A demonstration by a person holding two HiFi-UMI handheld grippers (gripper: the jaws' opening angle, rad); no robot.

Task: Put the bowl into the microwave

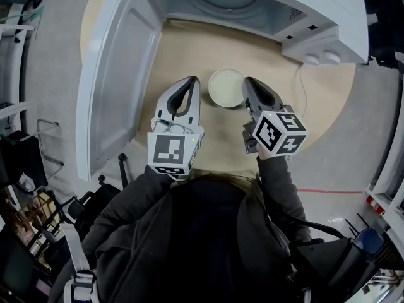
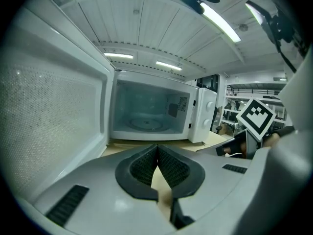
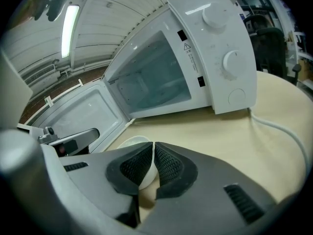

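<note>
So our right gripper [image 3: 153,153] pinches the bowl [image 3: 130,142] by its thin rim, which we judge light, stiff and slippery, while our left gripper [image 2: 157,152] is closed, empty

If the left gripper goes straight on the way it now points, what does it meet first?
Likely the table in front of the open microwave, or its lower front edge: the left gripper points slightly down at it, and depth is unclear. The bowl sits to the right, off that line.
</note>
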